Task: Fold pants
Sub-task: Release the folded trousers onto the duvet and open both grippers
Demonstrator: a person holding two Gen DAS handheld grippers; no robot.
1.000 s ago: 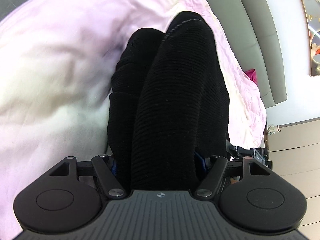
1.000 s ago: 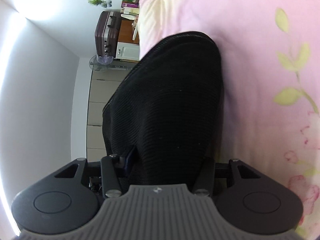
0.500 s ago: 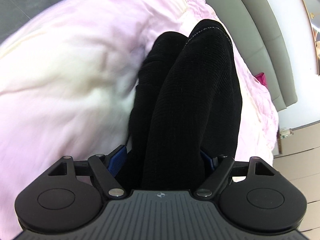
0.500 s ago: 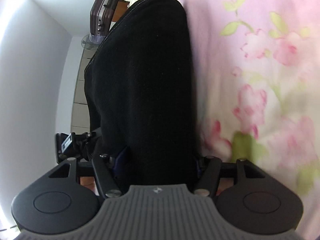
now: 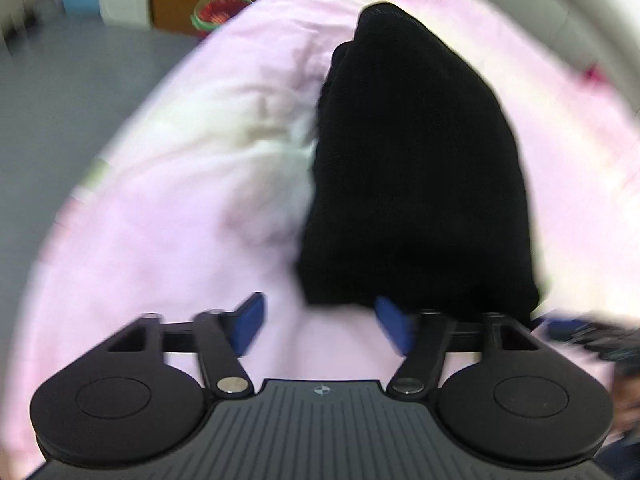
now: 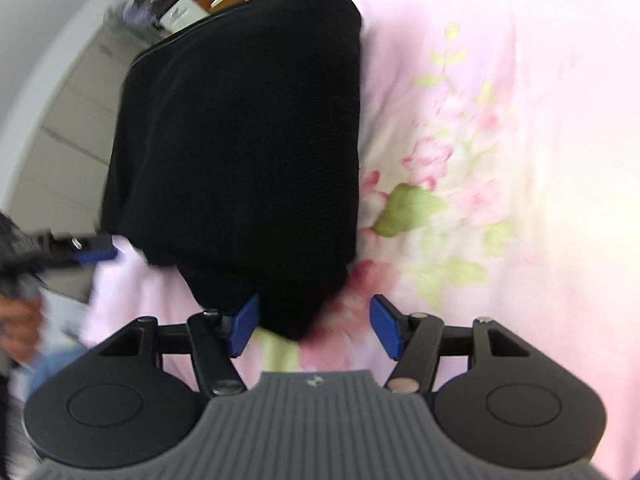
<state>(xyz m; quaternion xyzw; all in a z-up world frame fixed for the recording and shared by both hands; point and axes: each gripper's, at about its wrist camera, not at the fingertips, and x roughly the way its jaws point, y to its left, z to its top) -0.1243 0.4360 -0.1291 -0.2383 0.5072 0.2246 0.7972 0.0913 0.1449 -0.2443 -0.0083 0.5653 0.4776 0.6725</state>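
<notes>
Pants are black ribbed knit, lying in a compact folded bundle on the pink floral bedspread. Judging by the look: soft, thick, limp, fairly light, not slippery, nothing to break. Layers will slump and slide apart if lifted by 1 layer only, so take hold at a folded edge or corner through all layers, 1 gripper per corner.

Left gripper: jaws apart and closing right now, nothing between them, only bedspread showing in the gap. The bundle's near edge sits just beyond the tips; its right-hand blue pad is just at that edge, can't tell if touching. Pointing steeply down at the bed.

Right gripper: jaws apart and opening, no clamp. The near corner of the pants pokes into the gap close to its left blue pad; the other pad is clear of the cloth. Tilted down, less steeply than the left.

In the right wrist view the left gripper shows at the far left edge with a hand behind it, blurred.

Fold looks done or nearly so, just my read.
</notes>
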